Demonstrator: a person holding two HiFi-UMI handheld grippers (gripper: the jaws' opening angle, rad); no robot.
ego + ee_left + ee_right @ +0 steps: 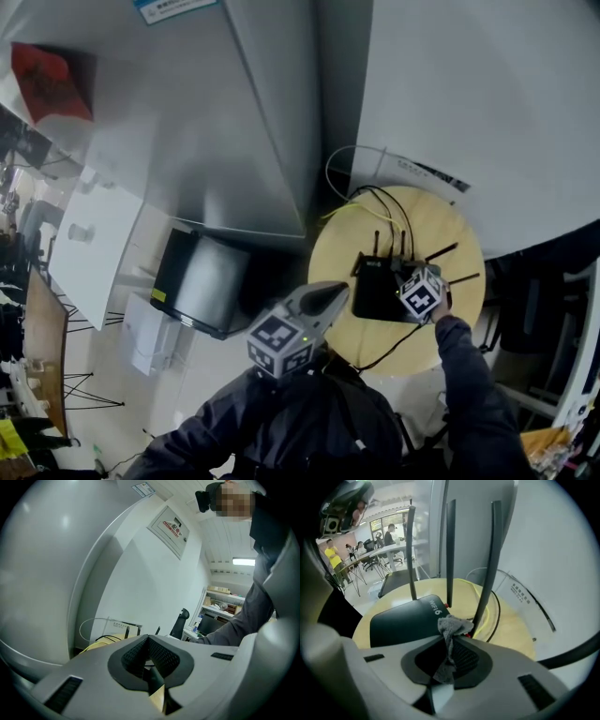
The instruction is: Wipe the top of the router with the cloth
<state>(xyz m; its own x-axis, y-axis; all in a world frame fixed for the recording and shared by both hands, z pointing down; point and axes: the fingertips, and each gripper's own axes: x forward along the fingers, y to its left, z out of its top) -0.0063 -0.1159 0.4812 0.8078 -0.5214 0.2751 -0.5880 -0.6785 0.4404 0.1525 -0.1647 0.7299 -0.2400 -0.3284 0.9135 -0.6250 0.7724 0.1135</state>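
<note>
A round pale wooden table (469, 246) stands against curved white wall panels. At the table's centre lies a flat black router (380, 291) with slim black antennas (449, 550) standing upright along its far edge. White lettering reading "WIFI6" shows on its top.

The right gripper (449, 645) is over the middle of the table, at the router's far right corner. Its jaws are closed tight on a small crumpled grey cloth (451, 629). The cloth bunches out past the tips and rests at the router's back edge, close to the base of one antenna. A dark sleeve (466, 370) reaches in from the near side of the table.

The left gripper (330, 296) is held at the table's left edge, beside the router and apart from it. Its jaws are pressed together and hold nothing.

Black and yellow cables (386, 204) lie on the far part of the table behind the router. A thin white cable (330, 178) loops off the table's far left edge.
</note>
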